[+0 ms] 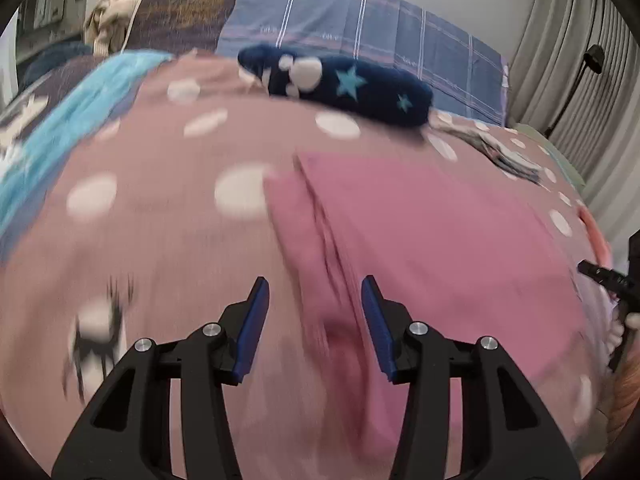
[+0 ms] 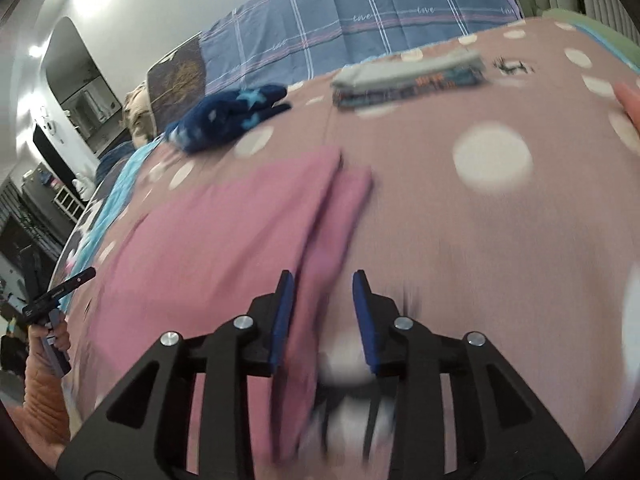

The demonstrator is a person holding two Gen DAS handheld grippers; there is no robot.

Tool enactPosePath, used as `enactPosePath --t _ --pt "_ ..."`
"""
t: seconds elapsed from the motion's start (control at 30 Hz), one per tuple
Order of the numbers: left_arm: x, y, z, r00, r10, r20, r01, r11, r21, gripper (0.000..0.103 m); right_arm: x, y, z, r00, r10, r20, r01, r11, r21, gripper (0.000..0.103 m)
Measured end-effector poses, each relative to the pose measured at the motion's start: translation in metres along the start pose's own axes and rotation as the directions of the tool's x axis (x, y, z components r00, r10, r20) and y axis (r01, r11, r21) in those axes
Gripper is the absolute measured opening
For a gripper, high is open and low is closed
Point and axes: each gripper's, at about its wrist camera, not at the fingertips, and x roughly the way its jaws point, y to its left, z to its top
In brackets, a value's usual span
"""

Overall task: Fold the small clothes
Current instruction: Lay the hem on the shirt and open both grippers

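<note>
Probably the soft, light pink folded cloth garment (image 1: pixel 420 232), mid-frame, wants gripping at its layered edge, both grippers' fingers (image 1: pixel 256 312) parted, empty

A dusty-pink bedspread (image 1: pixel 168 240) with big white dots covers the bed, and everything else is placed from it. Along its far edge lies a blue checked pillow (image 1: pixel 360 36) with a brown patterned cushion (image 1: pixel 188 8) just beside it, while a turquoise fuzzy blanket (image 1: pixel 60 128) runs along the bedspread's left edge. Beyond the bedspread's right side hang pale pleated curtains (image 1: pixel 560 40), with a black lamp stand (image 1: pixel 576 80) in front of them.
</note>
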Motion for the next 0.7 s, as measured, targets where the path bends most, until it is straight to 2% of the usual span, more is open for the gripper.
enactPosePath --t 0.13,0.2,0.23,0.27,0.3,0.33,0.37,0.4,0.43,0.53,0.6,0.67,0.7 --pt "-0.008 -0.004 -0.04 0.997 -0.019 -0.07 0.018 1.0 -0.013 0.048 -0.01 0.013 -0.038 0.998 0.051 -0.033 -0.051 0.999 0.011 0.035" --pt "-0.006 -0.005 -0.049 0.997 -0.006 -0.072 0.006 1.0 -0.008 0.048 -0.01 0.019 -0.052 0.996 0.083 -0.045 -0.082 0.996 0.017 0.039" --pt "-0.007 -0.01 -0.054 0.998 0.019 -0.054 -0.018 1.0 0.023 0.048 -0.005 0.02 -0.057 0.993 0.1 -0.055 -0.098 0.995 0.037 0.041" --pt "-0.006 -0.012 -0.056 0.998 0.034 -0.052 -0.032 0.999 0.036 0.048 -0.001 0.02 -0.061 0.993 0.104 -0.064 -0.101 0.994 0.051 0.047" --pt "-0.007 -0.014 -0.058 0.998 0.046 -0.053 -0.044 0.998 0.04 0.047 0.002 0.021 -0.065 0.995 0.093 -0.044 -0.091 0.995 0.052 0.047" --pt "-0.008 -0.017 -0.06 0.998 0.038 -0.058 -0.036 0.998 0.043 0.034 0.001 0.023 -0.066 0.996 0.084 -0.023 -0.083 0.996 0.045 0.046" --pt "-0.01 -0.021 -0.061 0.998 0.008 -0.069 -0.004 0.999 0.054 0.005 -0.001 0.026 -0.066 0.999 0.052 -0.013 -0.052 0.998 0.037 0.03" --pt "-0.013 -0.025 -0.062 0.997 -0.001 -0.072 0.006 0.998 0.066 0.004 -0.003 0.026 -0.065 0.998 0.057 -0.008 -0.057 0.998 0.04 0.009" --pt "-0.014 -0.027 -0.062 0.998 0.017 -0.064 -0.012 0.997 0.081 0.003 -0.01 0.026 -0.065 0.997 0.079 0.02 -0.08 0.995 0.059 0.009" --pt "-0.022 -0.035 -0.063 0.995 0.083 -0.05 -0.076 0.989 0.125 0.002 -0.029 0.03 -0.059 0.996 0.045 0.075 -0.048 0.998 0.041 0.008" --pt "-0.021 -0.031 -0.067 0.991 0.111 -0.075 -0.101 0.986 0.131 0.0 -0.03 0.03 -0.058 0.999 0.011 0.051 -0.013 0.999 0.03 0.008" --pt "-0.015 -0.023 -0.074 0.981 0.167 -0.096 -0.153 0.979 0.138 0.0 -0.013 0.023 -0.066 0.999 -0.018 -0.037 0.019 0.999 0.04 0.008" --pt "-0.019 -0.019 -0.076 0.985 0.149 -0.082 -0.138 0.983 0.124 0.0 -0.008 0.019 -0.071 0.998 -0.019 -0.053 0.022 0.998 0.053 0.009"
